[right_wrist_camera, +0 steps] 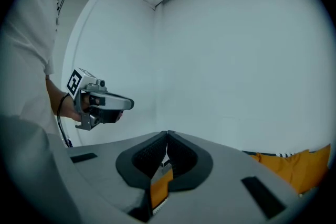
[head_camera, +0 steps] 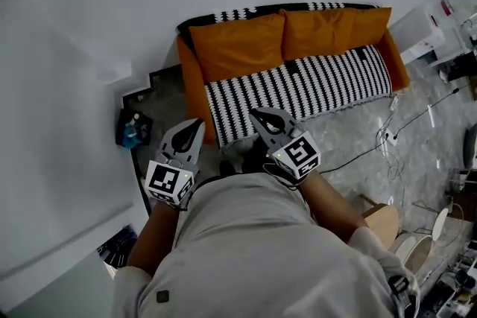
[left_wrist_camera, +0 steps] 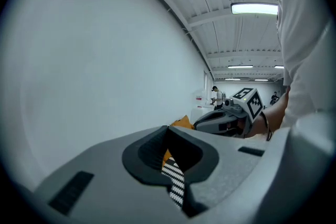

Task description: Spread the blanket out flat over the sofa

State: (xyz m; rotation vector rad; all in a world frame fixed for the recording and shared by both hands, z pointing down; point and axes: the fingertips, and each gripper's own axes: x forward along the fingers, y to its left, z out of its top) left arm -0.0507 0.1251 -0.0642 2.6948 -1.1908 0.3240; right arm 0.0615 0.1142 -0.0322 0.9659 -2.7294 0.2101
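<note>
Fingers clenched on nothing, the left gripper (head_camera: 195, 123) and right gripper (head_camera: 255, 113) hang before the sofa (head_camera: 191, 82), where the striped blanket (head_camera: 298, 86) lies along the seat, its long axis following the sofa's length, the right gripper nearer.
</note>
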